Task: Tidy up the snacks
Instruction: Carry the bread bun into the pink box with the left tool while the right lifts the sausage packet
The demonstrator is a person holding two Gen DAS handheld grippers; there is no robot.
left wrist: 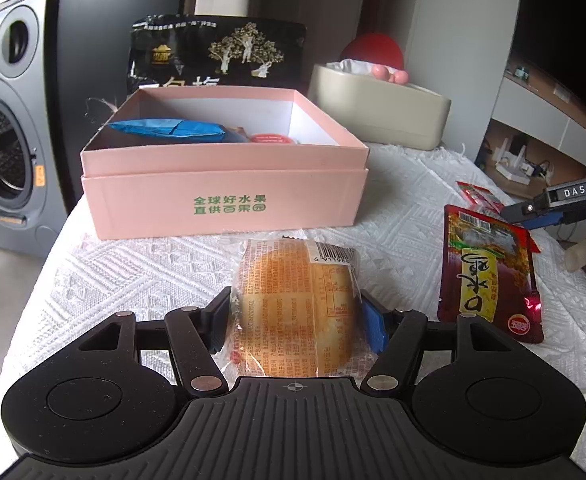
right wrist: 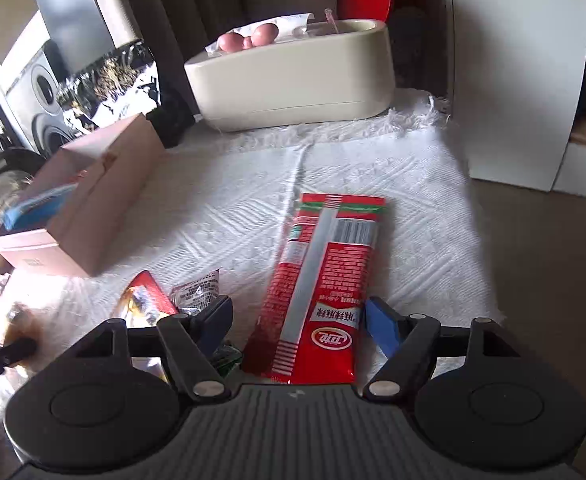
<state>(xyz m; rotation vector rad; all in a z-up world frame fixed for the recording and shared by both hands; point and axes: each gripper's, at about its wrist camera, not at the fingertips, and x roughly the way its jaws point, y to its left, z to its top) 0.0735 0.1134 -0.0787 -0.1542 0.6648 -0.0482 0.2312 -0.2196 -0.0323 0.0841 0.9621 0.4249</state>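
Observation:
My left gripper [left wrist: 295, 316] is shut on a wrapped bread bun [left wrist: 295, 304], its pads pressing both sides of the clear wrapper, just above the white cloth. The pink box [left wrist: 229, 196] stands ahead, open, with a blue packet [left wrist: 169, 130] and a small red cup [left wrist: 271, 139] inside. My right gripper [right wrist: 299, 324] is open, its fingers either side of a long red snack packet [right wrist: 317, 280] lying on the cloth, not touching it. A dark red pouch [left wrist: 489, 276] lies right of the bun. The pink box shows at left in the right wrist view [right wrist: 93, 204].
A beige tub [right wrist: 293, 80] with pink balls and a red lid stands at the back. A black snack bag [left wrist: 217, 58] leans behind the box. Small packets [right wrist: 173, 296] lie left of the right gripper. A washing machine [left wrist: 5, 120] is at left; the table edge drops off right.

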